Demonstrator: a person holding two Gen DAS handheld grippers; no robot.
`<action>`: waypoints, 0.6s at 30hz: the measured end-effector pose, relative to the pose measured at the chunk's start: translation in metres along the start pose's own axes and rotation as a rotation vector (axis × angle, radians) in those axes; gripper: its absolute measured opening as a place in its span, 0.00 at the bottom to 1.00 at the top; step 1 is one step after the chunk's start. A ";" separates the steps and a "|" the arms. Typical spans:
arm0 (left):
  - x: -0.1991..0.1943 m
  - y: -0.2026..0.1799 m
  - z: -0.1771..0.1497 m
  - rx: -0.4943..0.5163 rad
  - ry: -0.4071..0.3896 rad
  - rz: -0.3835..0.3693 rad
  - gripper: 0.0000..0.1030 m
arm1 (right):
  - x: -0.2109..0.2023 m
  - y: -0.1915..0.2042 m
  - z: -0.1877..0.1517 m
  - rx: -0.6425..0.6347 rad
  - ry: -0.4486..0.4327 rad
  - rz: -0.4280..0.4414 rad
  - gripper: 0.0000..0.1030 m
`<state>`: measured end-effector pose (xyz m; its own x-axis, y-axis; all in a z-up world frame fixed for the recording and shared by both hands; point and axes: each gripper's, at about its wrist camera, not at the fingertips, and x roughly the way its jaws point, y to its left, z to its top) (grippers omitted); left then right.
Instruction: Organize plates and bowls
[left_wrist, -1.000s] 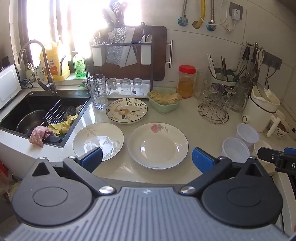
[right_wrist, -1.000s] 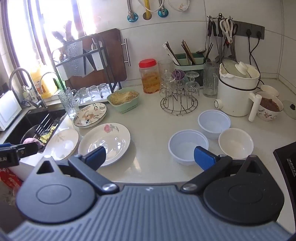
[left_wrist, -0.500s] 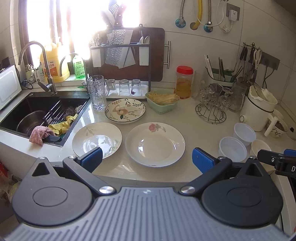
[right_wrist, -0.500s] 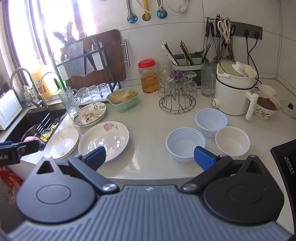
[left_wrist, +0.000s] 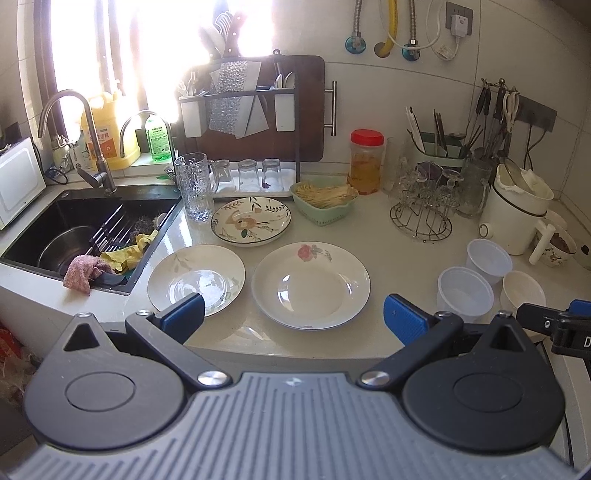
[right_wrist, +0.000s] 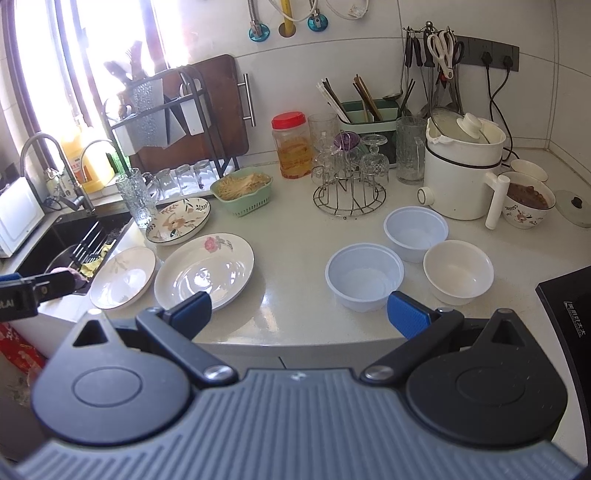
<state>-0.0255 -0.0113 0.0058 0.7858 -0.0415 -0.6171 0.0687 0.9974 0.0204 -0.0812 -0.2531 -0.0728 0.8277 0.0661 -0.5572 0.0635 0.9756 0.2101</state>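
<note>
Three plates lie on the pale counter: a rose-printed white plate (left_wrist: 311, 284) (right_wrist: 205, 271), a leaf-printed white plate (left_wrist: 196, 278) (right_wrist: 123, 277) to its left by the sink, and a floral patterned plate (left_wrist: 251, 220) (right_wrist: 178, 220) behind them. To the right stand two pale blue plastic bowls (right_wrist: 364, 275) (right_wrist: 416, 232) and a white bowl (right_wrist: 458, 271). My left gripper (left_wrist: 293, 319) hovers open in front of the plates, holding nothing. My right gripper (right_wrist: 299, 310) is open and empty before the nearest blue bowl.
A sink (left_wrist: 74, 229) with cloths lies at the left. Behind the plates stand a glass mug (left_wrist: 194, 186), a green basket of noodles (left_wrist: 325, 199), a red-lidded jar (right_wrist: 291, 146), a wire glass rack (right_wrist: 349, 177) and a white cooker (right_wrist: 463, 166). A dark hob (right_wrist: 569, 306) sits at the right edge.
Both grippers have drawn slightly back and up from the counter, so plates and bowls look a little smaller. Nothing on the counter has moved; both grippers stay open.
</note>
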 end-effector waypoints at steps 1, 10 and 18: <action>0.000 0.001 0.001 -0.006 -0.002 0.001 1.00 | 0.000 0.000 0.000 -0.002 0.000 0.002 1.00; 0.013 -0.009 0.003 0.003 0.001 0.022 1.00 | 0.008 -0.009 -0.003 -0.013 0.007 0.012 1.00; 0.020 -0.022 -0.009 -0.012 0.034 -0.008 1.00 | 0.018 -0.013 -0.001 -0.025 0.006 0.023 1.00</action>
<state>-0.0165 -0.0333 -0.0142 0.7639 -0.0479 -0.6436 0.0677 0.9977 0.0061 -0.0675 -0.2640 -0.0865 0.8255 0.0899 -0.5572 0.0304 0.9787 0.2029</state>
